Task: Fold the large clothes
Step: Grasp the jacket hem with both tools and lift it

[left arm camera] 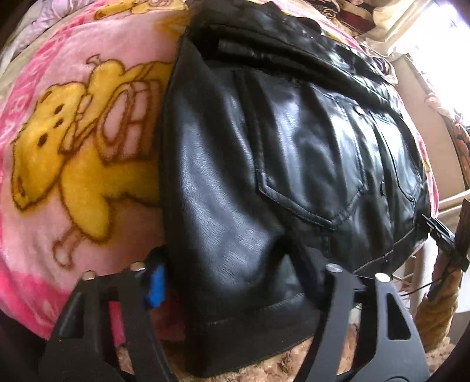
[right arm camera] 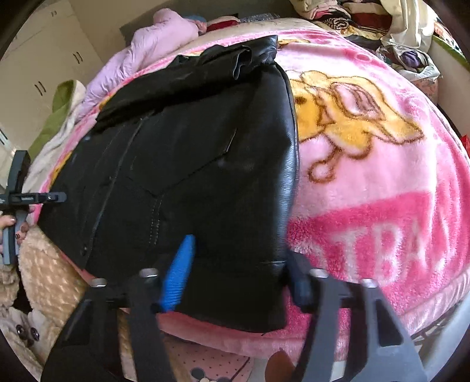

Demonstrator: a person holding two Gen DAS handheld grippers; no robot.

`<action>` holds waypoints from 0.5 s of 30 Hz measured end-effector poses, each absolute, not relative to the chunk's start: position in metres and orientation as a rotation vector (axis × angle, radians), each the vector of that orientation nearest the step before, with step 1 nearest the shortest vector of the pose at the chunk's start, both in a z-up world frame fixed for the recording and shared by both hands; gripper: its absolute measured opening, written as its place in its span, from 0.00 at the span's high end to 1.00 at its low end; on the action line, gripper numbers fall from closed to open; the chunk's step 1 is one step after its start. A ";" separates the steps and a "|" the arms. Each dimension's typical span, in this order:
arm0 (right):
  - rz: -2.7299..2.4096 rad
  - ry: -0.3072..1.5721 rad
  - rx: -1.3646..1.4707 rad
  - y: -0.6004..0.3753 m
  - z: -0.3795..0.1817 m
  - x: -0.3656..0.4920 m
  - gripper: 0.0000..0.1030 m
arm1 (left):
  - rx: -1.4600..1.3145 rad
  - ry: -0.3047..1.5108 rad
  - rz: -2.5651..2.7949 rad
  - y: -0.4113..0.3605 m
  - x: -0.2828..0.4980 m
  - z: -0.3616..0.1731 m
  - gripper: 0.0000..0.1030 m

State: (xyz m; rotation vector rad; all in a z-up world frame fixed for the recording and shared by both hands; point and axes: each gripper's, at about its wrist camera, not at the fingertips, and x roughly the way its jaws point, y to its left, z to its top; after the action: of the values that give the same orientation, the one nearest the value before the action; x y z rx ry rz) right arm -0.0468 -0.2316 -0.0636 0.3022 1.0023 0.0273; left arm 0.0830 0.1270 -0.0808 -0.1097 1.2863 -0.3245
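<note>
A black leather jacket [left arm camera: 279,147] [right arm camera: 176,161] lies flat on a pink blanket [left arm camera: 73,132] [right arm camera: 367,176] printed with yellow bears, its collar at the far end. My left gripper [left arm camera: 232,264] straddles the near hem corner. Its blue pad [left arm camera: 155,282] touches the jacket's edge, and the other finger presses a crease into the bulging leather. My right gripper [right arm camera: 241,255] straddles the opposite hem corner, with one blue pad [right arm camera: 179,273] on the leather and the other finger at the jacket's side edge. Each gripper shows at the edge of the other's view.
A lilac quilt [right arm camera: 158,44] and a heap of clothes [right arm camera: 382,23] lie at the far end of the bed. White cupboards [right arm camera: 44,58] stand at the back left. Beige plush fabric [right arm camera: 44,264] hangs below the near edge. A person's hand [right arm camera: 11,223] holds the left gripper.
</note>
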 end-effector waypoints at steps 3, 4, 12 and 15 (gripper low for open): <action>0.064 0.926 0.284 -0.227 -0.049 -0.056 0.79 | -0.073 1.250 -0.362 0.122 0.076 -0.075 0.65; 0.076 0.893 0.296 -0.227 -0.042 -0.059 0.82 | -0.063 1.236 -0.370 0.122 0.073 -0.072 0.70; 0.137 0.705 0.418 -0.236 0.010 -0.075 0.86 | -0.238 1.098 -0.457 0.155 0.066 -0.030 0.93; 0.168 0.645 0.419 -0.234 0.031 -0.083 0.86 | -0.272 1.035 -0.483 0.163 0.056 -0.011 0.94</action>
State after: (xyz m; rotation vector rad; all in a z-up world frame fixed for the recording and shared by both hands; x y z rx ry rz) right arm -0.0830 -0.2338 0.0309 0.4188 0.6452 0.1678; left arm 0.0561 0.1630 -0.0110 -0.2719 1.0351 -0.4833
